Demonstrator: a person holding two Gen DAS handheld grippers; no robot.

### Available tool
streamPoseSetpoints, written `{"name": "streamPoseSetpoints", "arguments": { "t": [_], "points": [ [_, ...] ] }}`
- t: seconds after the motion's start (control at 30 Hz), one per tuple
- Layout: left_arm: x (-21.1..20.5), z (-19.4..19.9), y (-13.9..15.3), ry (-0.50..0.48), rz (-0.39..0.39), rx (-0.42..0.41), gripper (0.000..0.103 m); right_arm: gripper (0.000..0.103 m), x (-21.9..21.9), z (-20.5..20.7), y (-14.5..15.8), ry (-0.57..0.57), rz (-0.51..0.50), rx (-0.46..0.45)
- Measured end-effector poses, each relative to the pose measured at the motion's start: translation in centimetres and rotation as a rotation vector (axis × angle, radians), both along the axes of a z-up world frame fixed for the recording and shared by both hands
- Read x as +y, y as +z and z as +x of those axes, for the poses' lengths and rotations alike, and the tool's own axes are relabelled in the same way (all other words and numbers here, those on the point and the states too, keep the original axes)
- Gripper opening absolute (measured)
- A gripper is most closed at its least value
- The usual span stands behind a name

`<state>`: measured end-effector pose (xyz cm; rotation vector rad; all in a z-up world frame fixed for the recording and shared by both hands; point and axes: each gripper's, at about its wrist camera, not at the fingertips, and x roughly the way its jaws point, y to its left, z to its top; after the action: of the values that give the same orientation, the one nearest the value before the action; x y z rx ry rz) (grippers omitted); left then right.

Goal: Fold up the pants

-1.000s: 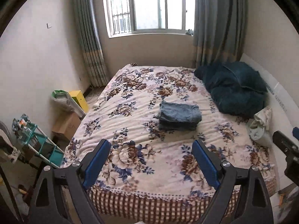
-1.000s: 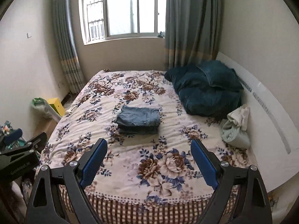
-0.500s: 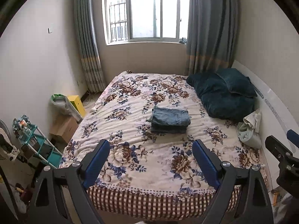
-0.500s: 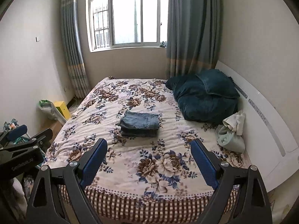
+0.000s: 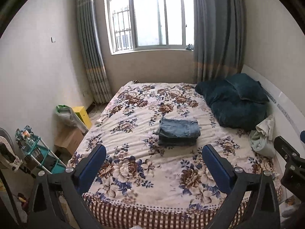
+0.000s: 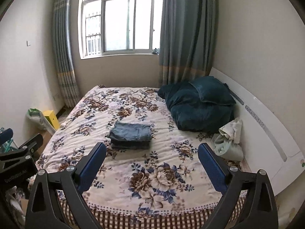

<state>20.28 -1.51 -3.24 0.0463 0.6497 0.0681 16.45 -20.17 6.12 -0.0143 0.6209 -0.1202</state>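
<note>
Folded pants (image 5: 179, 131) (image 6: 131, 134), blue denim in a neat rectangular stack, lying near the middle of the bed (image 5: 133, 173) (image 6: 160, 181) on a floral blanket with a checked border. Beyond them toward the headboard (image 6: 266, 133), a dark teal duvet and pillow (image 5: 236, 103) (image 6: 200, 105), with a crumpled pale cloth (image 5: 263, 135) (image 6: 228, 141) just beside. Behind the bed, a barred window (image 5: 148, 19) (image 6: 118, 24) flanked by grey-blue curtains. On the floor by the wall, a yellow box (image 5: 83, 113) (image 6: 50, 118), a cardboard box (image 5: 68, 139) and a teal rack (image 5: 38, 152). Left gripper (image 5: 154, 167) spread wide, holding nothing, off the near edge of the bed, well apart from the pants. Right gripper (image 6: 152, 164) likewise spread wide, touching nothing.
</note>
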Motion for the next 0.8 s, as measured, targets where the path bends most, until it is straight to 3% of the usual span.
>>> {"name": "streamPoseSetpoints", "arguments": {
  "t": [0.3,0.8],
  "points": [
    [-0.7,1.1,-2.0,-0.006,0.019,0.038,0.103,0.099,-0.5,2.3,-2.9,-0.053,-0.007,0.036],
    [-0.9,1.6,-2.2,-0.008,0.003,0.049,0.103,0.099,-0.4,2.4,-4.7,-0.056,-0.014,0.047]
  ]
}}
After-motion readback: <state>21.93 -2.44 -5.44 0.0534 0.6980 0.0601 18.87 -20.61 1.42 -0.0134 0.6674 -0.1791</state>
